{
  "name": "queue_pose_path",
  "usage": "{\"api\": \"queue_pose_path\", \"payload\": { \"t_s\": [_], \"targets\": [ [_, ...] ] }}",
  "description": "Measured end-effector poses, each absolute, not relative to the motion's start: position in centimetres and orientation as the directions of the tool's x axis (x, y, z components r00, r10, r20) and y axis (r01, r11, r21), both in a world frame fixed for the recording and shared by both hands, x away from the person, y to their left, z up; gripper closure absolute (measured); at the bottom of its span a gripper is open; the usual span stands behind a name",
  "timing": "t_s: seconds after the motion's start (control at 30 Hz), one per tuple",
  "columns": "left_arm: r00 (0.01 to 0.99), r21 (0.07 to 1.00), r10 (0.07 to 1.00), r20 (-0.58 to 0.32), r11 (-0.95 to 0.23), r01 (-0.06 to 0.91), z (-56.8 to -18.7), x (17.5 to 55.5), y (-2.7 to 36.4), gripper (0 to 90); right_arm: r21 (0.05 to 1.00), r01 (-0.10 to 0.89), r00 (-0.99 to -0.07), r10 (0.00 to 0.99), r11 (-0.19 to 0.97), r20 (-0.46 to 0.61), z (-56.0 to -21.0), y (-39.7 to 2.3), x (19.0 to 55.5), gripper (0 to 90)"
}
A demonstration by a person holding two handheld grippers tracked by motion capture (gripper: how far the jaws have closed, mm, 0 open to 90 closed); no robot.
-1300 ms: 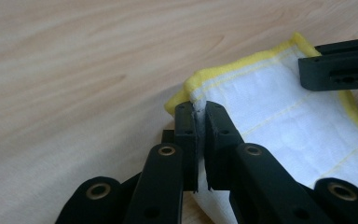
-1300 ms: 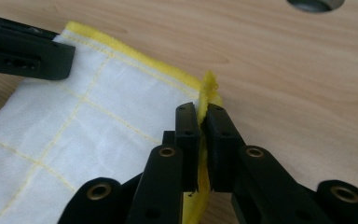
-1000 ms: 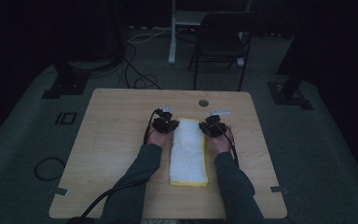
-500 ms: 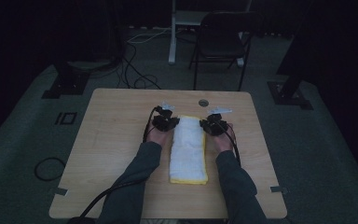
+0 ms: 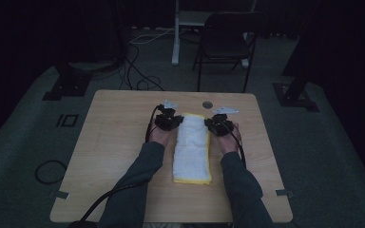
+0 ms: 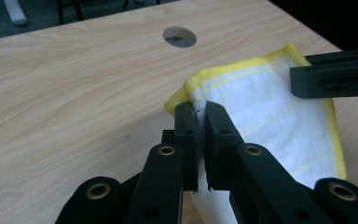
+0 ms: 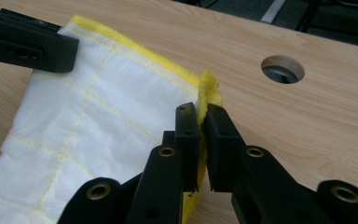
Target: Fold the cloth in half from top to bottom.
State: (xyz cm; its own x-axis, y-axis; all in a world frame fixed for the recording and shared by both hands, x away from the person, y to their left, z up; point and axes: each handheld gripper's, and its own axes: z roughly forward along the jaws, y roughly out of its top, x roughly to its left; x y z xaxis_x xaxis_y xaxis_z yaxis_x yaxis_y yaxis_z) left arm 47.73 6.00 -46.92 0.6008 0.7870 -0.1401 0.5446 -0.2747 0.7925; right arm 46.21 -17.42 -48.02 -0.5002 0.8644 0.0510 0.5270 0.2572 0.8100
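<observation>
A white cloth with a yellow border (image 5: 191,147) lies folded lengthwise in the middle of the table. My left gripper (image 5: 170,119) is shut on the cloth's far left corner (image 6: 199,100), the fabric pinched between its black jaws. At the far right corner (image 7: 207,88) my right gripper (image 5: 217,124) is shut on the yellow hem. In the left gripper view the other gripper's jaw (image 6: 335,74) reaches in at the right; in the right gripper view the other's jaw (image 7: 28,44) shows at the upper left.
The wooden table (image 5: 109,142) has a round cable hole (image 5: 207,104) just beyond the cloth. A dark folding chair (image 5: 225,45) and a white desk leg (image 5: 176,33) stand behind the table. Cables (image 5: 138,80) lie on the floor.
</observation>
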Motion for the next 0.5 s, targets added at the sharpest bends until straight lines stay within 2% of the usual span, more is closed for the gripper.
{"api": "queue_pose_path", "payload": {
  "t_s": [0.5],
  "targets": [
    [0.630, 0.826, 0.769, -0.110, -0.282, 0.488, -46.0, 46.3, 6.3, 85.7, 0.841, 0.480, -0.508, 0.860, 0.249, 0.035, -47.1, -17.6, 45.0, 84.9]
  ]
}}
